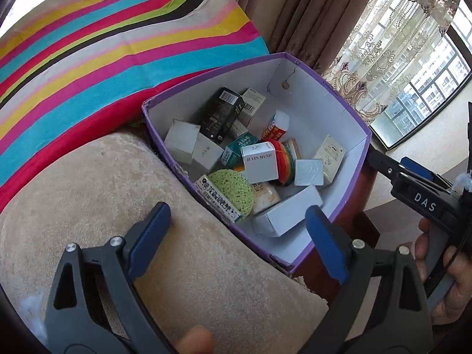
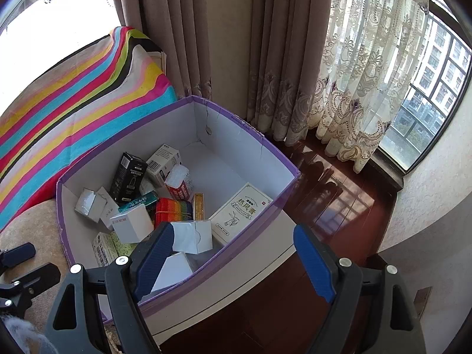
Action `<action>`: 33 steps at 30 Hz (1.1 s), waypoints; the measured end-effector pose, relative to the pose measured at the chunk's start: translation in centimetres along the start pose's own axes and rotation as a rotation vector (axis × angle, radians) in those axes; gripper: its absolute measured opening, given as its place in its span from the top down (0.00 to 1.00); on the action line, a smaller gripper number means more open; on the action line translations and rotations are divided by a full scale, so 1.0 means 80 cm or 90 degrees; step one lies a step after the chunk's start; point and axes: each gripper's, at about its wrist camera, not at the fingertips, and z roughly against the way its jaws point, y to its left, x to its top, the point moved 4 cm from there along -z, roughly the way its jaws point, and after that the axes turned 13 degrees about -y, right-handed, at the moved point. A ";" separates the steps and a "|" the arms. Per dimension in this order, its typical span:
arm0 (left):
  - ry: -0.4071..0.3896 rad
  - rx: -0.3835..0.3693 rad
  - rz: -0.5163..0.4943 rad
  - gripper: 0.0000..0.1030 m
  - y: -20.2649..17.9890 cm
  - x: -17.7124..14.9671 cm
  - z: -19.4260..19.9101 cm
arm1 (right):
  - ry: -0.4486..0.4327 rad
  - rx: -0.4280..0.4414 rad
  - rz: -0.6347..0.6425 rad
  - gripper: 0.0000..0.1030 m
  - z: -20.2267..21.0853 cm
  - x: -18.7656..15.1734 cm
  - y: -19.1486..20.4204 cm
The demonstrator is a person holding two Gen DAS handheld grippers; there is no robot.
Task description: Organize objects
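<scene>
Brimming purple cardboard box (image 1: 348,183) — boxy cartons.

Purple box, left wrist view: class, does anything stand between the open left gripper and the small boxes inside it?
Nothing visible does. The purple box has no lid, and the left gripper hangs open and empty above its near corner, with a long white carton and the green sponge directly below.
</scene>
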 end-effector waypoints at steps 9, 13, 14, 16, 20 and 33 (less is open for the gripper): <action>-0.013 0.008 0.002 0.01 -0.002 0.002 -0.016 | 0.025 0.005 0.045 0.18 0.011 -0.019 0.024; -0.016 0.001 0.006 0.01 -0.001 0.002 -0.017 | 0.027 0.004 0.054 0.18 0.016 -0.019 0.029; -0.017 0.001 0.007 0.01 0.000 0.002 -0.017 | 0.027 0.002 0.056 0.18 0.016 -0.017 0.029; -0.018 0.001 0.011 0.01 0.000 0.003 -0.018 | 0.025 -0.001 0.057 0.18 0.017 -0.015 0.029; -0.018 0.000 0.016 0.01 0.001 0.004 -0.019 | 0.024 -0.005 0.060 0.18 0.017 -0.011 0.031; -0.012 -0.003 0.023 0.01 0.002 0.006 -0.022 | 0.026 -0.001 0.068 0.18 0.016 -0.011 0.039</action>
